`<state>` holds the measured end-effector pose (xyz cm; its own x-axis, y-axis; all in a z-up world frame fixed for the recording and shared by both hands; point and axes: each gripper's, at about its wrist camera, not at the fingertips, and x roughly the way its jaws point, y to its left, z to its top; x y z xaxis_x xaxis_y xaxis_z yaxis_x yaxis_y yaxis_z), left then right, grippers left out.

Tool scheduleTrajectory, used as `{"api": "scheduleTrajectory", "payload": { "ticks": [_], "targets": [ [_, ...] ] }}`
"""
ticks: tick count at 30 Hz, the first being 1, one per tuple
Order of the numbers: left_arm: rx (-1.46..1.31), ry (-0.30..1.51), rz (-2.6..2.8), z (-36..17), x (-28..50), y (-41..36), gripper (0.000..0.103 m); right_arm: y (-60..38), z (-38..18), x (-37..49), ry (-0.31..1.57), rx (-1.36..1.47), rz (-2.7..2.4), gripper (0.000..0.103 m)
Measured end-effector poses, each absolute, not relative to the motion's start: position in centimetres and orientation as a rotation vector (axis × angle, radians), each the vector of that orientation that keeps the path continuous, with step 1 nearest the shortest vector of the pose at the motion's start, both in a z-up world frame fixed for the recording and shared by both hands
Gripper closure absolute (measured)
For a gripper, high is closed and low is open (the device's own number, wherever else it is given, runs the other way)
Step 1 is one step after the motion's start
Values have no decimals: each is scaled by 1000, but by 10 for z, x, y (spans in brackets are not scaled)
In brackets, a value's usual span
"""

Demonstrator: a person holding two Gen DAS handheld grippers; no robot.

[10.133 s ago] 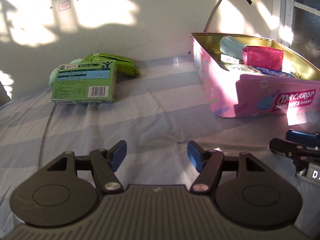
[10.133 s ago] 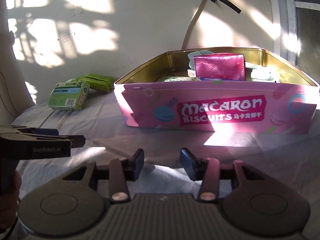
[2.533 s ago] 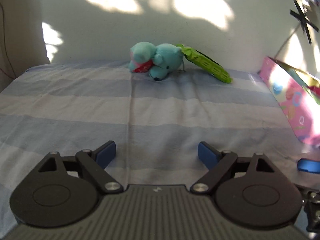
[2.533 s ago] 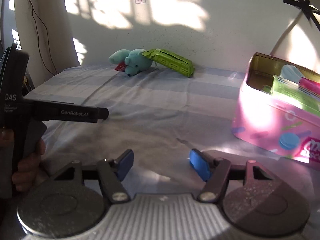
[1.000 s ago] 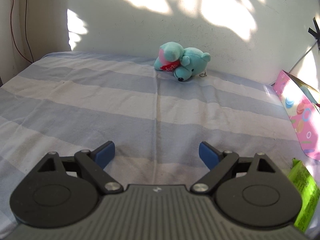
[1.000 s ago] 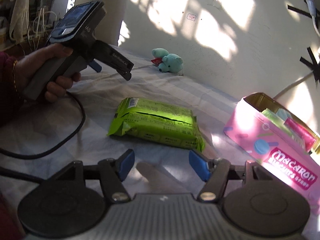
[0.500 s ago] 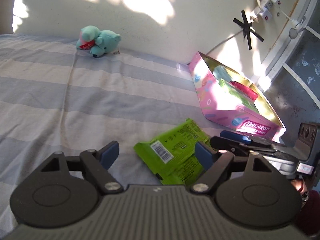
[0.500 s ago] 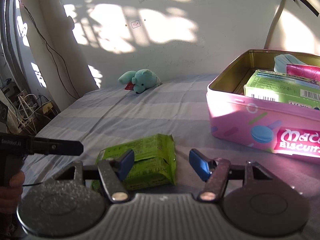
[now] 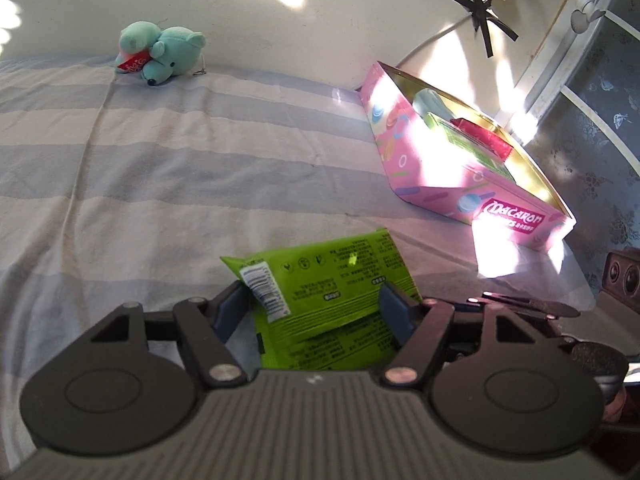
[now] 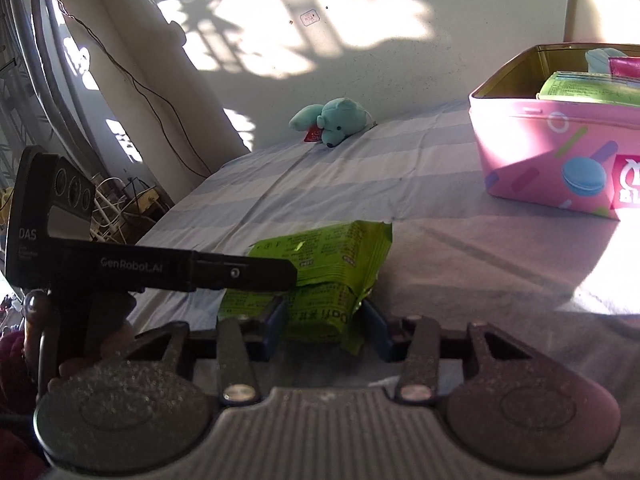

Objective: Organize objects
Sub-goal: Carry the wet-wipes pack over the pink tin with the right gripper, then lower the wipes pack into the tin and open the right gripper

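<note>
The left gripper (image 9: 314, 312) has its blue-padded jaws closing around a bright green crinkled plastic snack packet (image 9: 332, 280), which lies between them. The right-hand pad looks to meet the packet's edge, while a sliver of bedsheet shows between the left-hand pad and the wrapper, so the pinch is not yet complete.

From the right wrist view, the right gripper (image 10: 326, 330) is also closing its jaws with the near end of the same packet (image 10: 320, 272) between them. The left pad sits against the wrapper; the right pad stands just beside the crimped seal, and whether it touches cannot be told.

The black body of the left tool reaches across the packet from the left side of that view, held by a hand (image 10: 92, 332) with a dark red sleeve at the wrist.

The packet rests flat on a blue-and-white striped cloth (image 9: 180, 160) covering the surface. Well apart to the right stands an open pink rectangular tin printed with macarons (image 9: 416, 168), its gold inside already holding a green box, a magenta pouch and a pale blue item. Far back by the cream wall lies a small teal plush bear with a red tag (image 9: 160, 52). Black tape crosses fix a white cable to the wall (image 9: 482, 4).
</note>
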<state>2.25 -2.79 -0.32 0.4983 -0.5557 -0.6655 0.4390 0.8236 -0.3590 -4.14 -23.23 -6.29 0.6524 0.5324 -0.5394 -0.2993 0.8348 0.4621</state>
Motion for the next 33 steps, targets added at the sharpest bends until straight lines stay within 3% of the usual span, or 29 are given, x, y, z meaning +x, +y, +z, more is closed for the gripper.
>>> {"api": "scheduleTrajectory", "payload": {
  "ticks": [4, 14, 24, 27, 31, 33],
  "targets": [
    [-112, 796, -662, 17, 20, -50, 30, -241, -47, -55, 668, 345, 437, 71],
    [-42, 586, -851, 90, 38, -143, 30, -310, 8, -76, 377, 339, 205, 71],
    [55, 621, -996, 82, 57, -273, 30, -408, 1, -72, 297, 369, -70, 70],
    [57, 663, -1019, 72, 66, -298, 30, -431, -8, -70, 306, 359, -144, 67],
    [66, 702, -980, 58, 73, -313, 30, -437, -19, -71, 252, 290, -310, 52],
    [80, 681, -953, 55, 71, -310, 29, -437, -22, -72, 233, 275, -320, 52]
  ]
}}
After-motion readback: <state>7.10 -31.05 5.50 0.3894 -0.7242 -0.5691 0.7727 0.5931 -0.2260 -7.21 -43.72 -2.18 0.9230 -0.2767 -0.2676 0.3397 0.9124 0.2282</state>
